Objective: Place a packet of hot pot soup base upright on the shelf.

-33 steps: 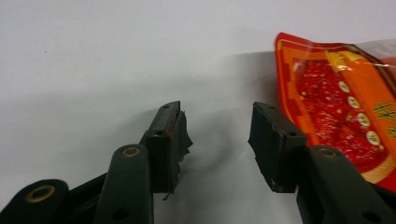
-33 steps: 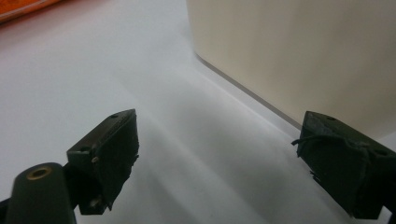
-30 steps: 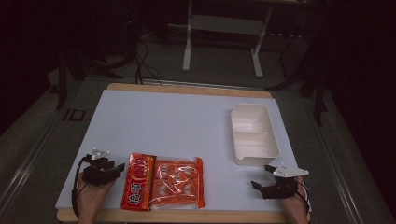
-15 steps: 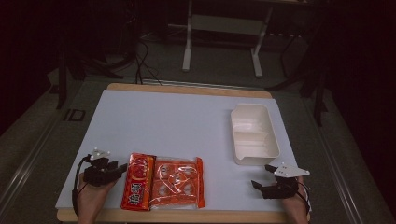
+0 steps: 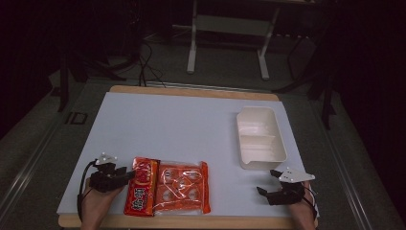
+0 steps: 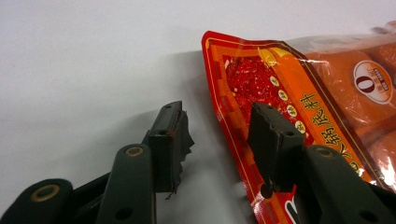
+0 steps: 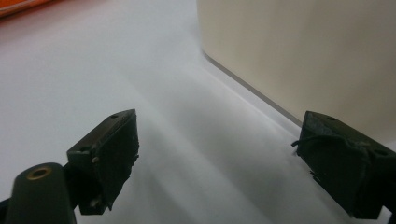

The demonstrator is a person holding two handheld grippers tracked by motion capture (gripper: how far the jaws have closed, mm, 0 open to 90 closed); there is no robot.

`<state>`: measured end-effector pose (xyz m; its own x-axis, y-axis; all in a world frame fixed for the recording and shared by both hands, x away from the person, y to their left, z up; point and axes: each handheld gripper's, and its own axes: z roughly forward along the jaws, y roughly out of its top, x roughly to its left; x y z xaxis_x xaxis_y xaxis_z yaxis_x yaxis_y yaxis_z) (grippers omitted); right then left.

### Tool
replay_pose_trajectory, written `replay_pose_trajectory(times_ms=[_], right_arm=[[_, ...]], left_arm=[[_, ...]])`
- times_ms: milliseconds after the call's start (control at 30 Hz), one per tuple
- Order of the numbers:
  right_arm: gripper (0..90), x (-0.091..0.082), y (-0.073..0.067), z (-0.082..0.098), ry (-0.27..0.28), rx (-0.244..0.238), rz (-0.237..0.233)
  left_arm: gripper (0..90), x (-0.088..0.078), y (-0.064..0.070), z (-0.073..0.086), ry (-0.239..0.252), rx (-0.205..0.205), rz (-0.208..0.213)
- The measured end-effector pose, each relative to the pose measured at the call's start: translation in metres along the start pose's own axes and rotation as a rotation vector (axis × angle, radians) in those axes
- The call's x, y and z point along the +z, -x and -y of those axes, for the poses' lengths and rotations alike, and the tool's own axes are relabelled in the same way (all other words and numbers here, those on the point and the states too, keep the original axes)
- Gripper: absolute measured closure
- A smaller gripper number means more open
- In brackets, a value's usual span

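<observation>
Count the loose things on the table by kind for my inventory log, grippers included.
Snack packets: 1
White trays: 1
Grippers: 2, left gripper and right gripper
Total: 4

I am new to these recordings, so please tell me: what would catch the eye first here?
The bright orange-red snack packet lies at the near edge of the pale table, with the open left gripper straddling its left edge. A white two-compartment tray sits empty at the right, near the open right gripper.
</observation>
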<state>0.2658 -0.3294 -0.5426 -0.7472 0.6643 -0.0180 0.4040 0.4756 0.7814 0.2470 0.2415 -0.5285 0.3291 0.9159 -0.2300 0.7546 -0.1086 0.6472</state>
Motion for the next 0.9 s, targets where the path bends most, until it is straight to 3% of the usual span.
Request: replay_pose_trajectory(times_ms=[400, 900], right_arm=[[12.3, 0.000, -0.001, 0.000, -0.004, -0.007, -0.003], [12.4, 0.001, -0.001, 0.000, -0.007, -0.016, -0.009]], left_arm=[[54.4, 0.006, 0.000, 0.001, -0.030, 0.014, -0.008], [53.1, 0.008, 0.011, 0.002, -0.032, 0.022, 0.045]])
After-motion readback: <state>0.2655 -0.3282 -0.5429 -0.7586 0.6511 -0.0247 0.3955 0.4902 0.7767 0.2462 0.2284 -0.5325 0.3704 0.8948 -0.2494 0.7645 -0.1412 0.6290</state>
